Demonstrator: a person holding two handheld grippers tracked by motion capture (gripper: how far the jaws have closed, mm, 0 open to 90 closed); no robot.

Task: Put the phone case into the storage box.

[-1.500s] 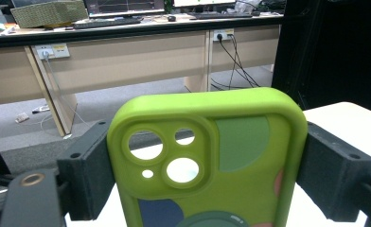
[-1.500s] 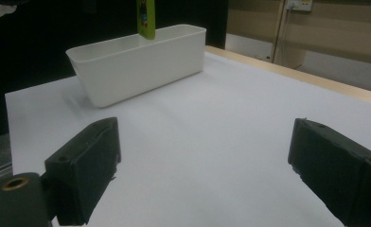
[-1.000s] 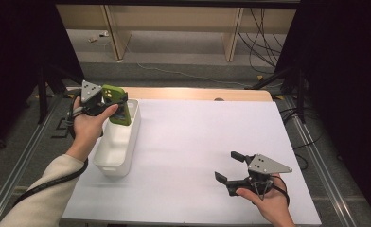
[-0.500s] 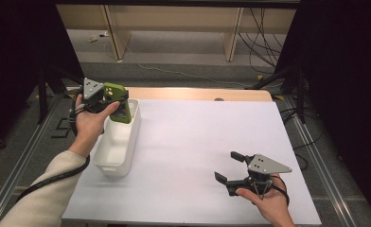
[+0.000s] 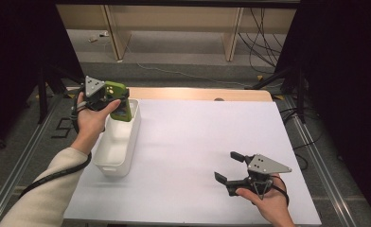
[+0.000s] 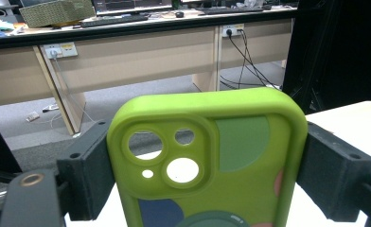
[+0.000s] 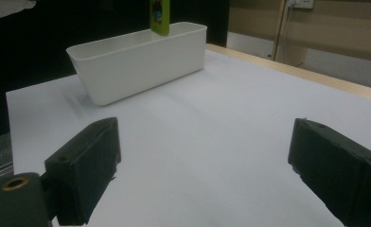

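White sheeting covers the counter (image 5: 198, 156) where my left gripper (image 5: 109, 98) pinches a light, flexible, slightly grippy green phone case (image 6: 207, 156) by its side edges above the white bin (image 5: 119, 142), right gripper (image 5: 230, 166) gaping empty

A white sheet (image 5: 198, 156) covered the light wooden table (image 5: 198, 93), whose far edge stayed bare. Beyond it, on the grey floor (image 5: 174, 56), stood pale wooden desk panels (image 6: 141, 56), with black cables (image 5: 264, 42) hanging at the right. A woven green-beige box (image 6: 56, 12) sat on the desk.
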